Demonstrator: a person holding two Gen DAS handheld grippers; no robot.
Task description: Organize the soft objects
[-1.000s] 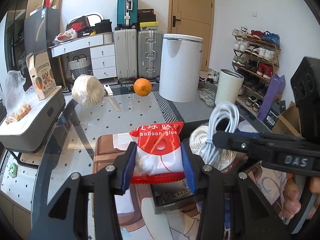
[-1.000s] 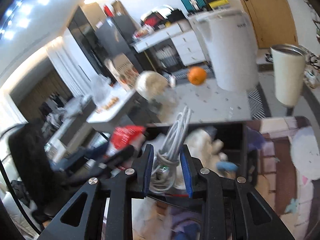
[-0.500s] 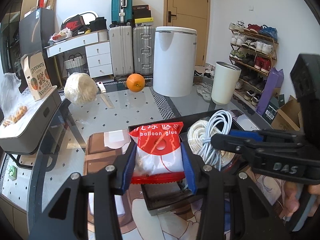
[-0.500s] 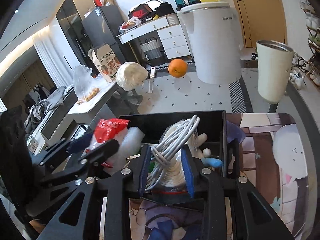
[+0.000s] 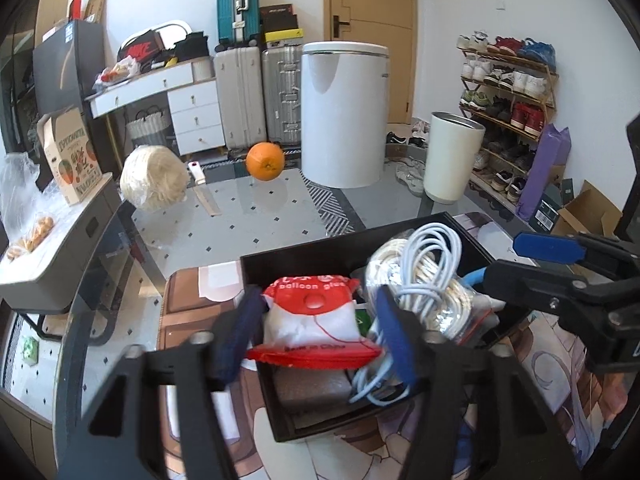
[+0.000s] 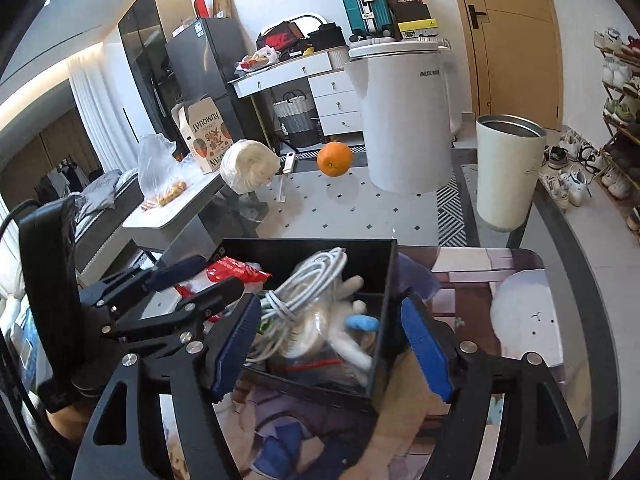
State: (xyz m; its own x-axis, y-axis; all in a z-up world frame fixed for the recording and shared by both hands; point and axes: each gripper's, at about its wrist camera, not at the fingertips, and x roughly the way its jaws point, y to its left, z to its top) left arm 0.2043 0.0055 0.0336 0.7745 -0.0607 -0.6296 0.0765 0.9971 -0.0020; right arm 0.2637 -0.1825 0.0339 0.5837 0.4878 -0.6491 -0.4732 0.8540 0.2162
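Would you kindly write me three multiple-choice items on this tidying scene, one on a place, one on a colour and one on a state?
1. Where does the coiled white cable lie?
A. in the black box
B. beside the orange
C. on the shoe rack

2. What colour is the top of the balloon glue packet?
A. green
B. red
C. yellow

3. How does the left claw stand about the packet?
A. clamped shut on it
B. open, pads clear of it
C. far off to one side

Answers:
1 A: the coil rests inside the black box, while the orange sits far up the table.
2 B: the printed top band is red.
3 B: its jaws have just been opening, and gaps show beside the packet.
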